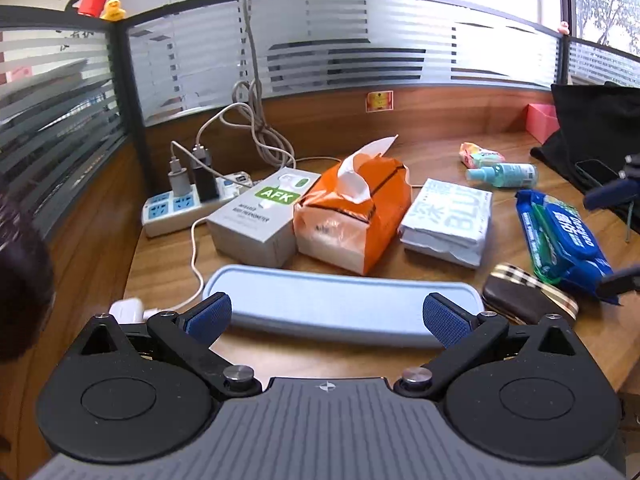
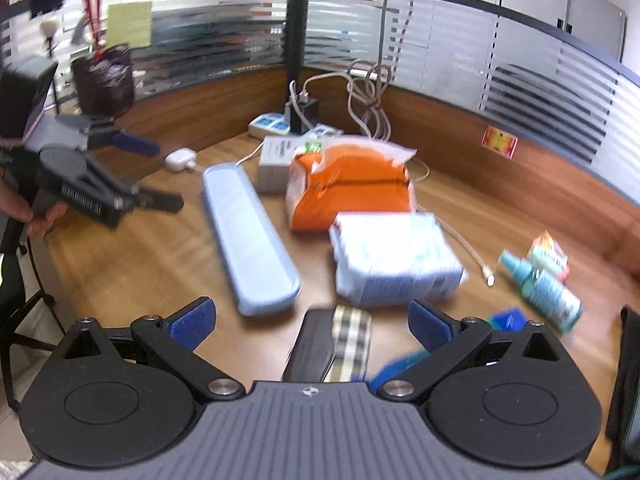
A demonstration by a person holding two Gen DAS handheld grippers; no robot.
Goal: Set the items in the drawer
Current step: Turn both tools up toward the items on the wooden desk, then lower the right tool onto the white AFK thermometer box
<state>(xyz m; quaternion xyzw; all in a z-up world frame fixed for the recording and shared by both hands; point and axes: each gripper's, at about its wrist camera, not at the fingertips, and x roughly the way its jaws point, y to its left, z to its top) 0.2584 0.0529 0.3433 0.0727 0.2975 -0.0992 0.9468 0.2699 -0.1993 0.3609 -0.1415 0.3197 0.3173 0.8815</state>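
Note:
My left gripper (image 1: 328, 318) is open just above the near edge of a long light-blue wrist rest (image 1: 340, 304). Behind the rest stand a grey AFK box (image 1: 260, 216), an orange tissue pack (image 1: 352, 212) and a white-and-blue tissue pack (image 1: 448, 220). My right gripper (image 2: 312, 326) is open over a brown plaid wallet (image 2: 340, 340), which lies between its fingers. A blue wet-wipes pack (image 1: 564, 240) lies beside the wallet (image 1: 528, 292). A teal spray bottle (image 2: 540, 284) lies further right. No drawer is in view.
A power strip (image 1: 180, 208) with plugs and tangled cables sits in the desk corner, with a white charger (image 1: 128, 308) near it. A black bag (image 1: 596, 128), a phone and a pink box (image 1: 540, 120) stand at the right. Glass partitions enclose the desk.

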